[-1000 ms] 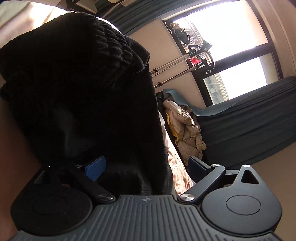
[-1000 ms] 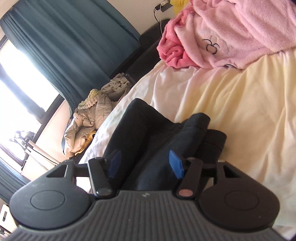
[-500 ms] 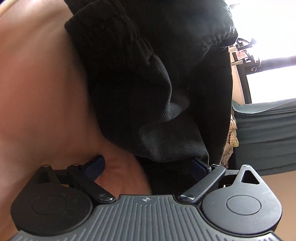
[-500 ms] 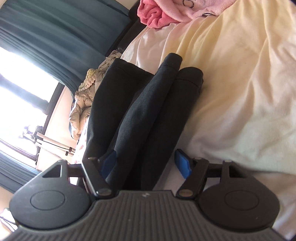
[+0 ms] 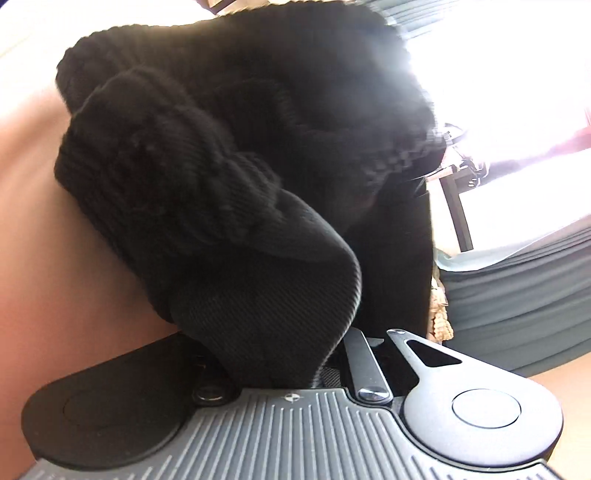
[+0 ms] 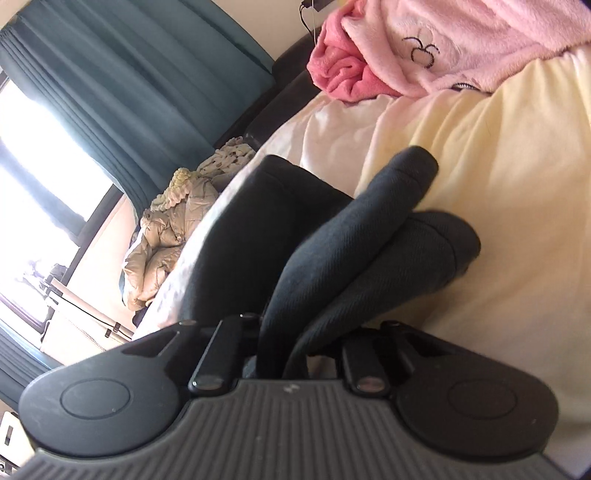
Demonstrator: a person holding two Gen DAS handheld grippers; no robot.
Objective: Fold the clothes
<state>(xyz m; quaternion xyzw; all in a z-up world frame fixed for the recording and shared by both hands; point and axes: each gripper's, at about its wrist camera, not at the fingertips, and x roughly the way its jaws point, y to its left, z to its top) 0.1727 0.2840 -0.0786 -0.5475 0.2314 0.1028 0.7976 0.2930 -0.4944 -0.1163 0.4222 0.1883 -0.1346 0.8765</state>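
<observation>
**Both grippers clenched on the dark garment**

Our left gripper (image 5: pixel 280 354) is clamped on a thick fold of the black ribbed knit garment (image 5: pixel 236 155), its bunched cuffs above. Our right gripper (image 6: pixel 291 350) pinches the garment's smoother dark end (image 6: pixel 369 236), which lies on the cream bedspread (image 6: pixel 498 177) near the bed's edge. We judge it soft, floppy and bulky; gripping at folded edges suits best.

Teal curtains (image 6: pixel 122 96) hang at ten o'clock beside a glaring bright window (image 6: pixel 33 177). A cream-sheeted bed (image 6: pixel 517 192) spreads toward three o'clock, and a dark headboard (image 6: pixel 280 92) stands at twelve against a pale wall (image 6: pixel 284 22).
</observation>
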